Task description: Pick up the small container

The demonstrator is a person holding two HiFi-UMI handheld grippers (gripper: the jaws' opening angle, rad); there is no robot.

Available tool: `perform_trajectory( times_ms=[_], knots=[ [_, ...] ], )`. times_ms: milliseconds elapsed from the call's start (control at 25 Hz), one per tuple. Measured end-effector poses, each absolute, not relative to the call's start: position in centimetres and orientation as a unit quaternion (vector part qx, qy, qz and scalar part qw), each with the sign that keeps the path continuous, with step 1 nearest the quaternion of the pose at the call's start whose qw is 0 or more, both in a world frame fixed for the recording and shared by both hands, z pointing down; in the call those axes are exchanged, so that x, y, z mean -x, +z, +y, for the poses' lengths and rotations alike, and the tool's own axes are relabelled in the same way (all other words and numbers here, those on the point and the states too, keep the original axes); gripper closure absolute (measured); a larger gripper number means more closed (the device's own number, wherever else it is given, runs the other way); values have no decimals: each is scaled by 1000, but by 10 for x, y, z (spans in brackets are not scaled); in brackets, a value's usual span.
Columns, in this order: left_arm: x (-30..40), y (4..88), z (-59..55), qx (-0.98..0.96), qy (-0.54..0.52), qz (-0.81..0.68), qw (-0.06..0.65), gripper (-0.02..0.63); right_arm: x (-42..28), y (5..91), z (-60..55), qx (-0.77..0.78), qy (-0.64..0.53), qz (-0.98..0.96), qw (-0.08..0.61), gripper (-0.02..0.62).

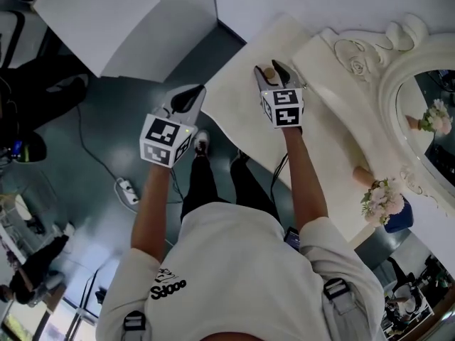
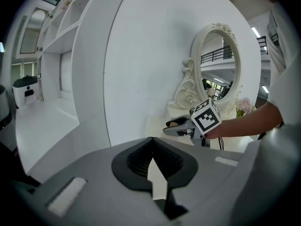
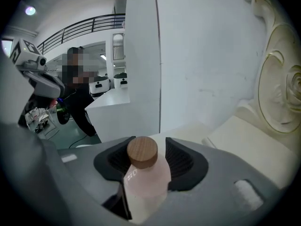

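Cream dresser top [image 1: 242, 84] by an ornate mirror [image 1: 387, 84]: right tool [image 1: 271, 68] released around the small container [image 3: 143, 173], left tool [image 1: 190, 96] clenched empty.

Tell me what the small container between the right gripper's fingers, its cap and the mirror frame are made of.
The small container: likely frosted glass or plastic; pale pink, cloudy, matt body.
The cap: looks like wood, unvarnished; brown with faint grain.
The mirror frame: cream, carved scrolls and a rose with gold lines; painted wood or moulded resin, cannot tell which.

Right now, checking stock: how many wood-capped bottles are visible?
1: the pink bottle between the right gripper's open jaws. A tan thing near the flowers may be another.
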State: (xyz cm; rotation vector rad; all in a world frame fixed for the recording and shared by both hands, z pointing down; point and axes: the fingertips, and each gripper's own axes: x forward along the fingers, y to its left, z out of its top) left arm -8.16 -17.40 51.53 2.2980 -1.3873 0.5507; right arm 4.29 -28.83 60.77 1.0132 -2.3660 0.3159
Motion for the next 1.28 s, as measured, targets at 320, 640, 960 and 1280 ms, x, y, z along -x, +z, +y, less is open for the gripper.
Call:
perform_trajectory(
  times_ms=[320, 640, 960, 1280],
  knots=[
    [91, 527, -173, -817, 201, -497, 213, 586, -31, 608, -290, -381, 71, -888, 247, 465],
    [91, 515, -168, -835, 209, -467, 201, 586, -32, 604, -286, -395, 74, -878, 259, 502],
    [88, 478, -169, -874, 197, -418, 152, 586, -50, 549, -261, -457, 80, -854, 235, 505],
    [67, 435, -169, -912, 180, -356, 91, 586, -86, 464, -217, -529, 83, -816, 215, 505]
  ],
)
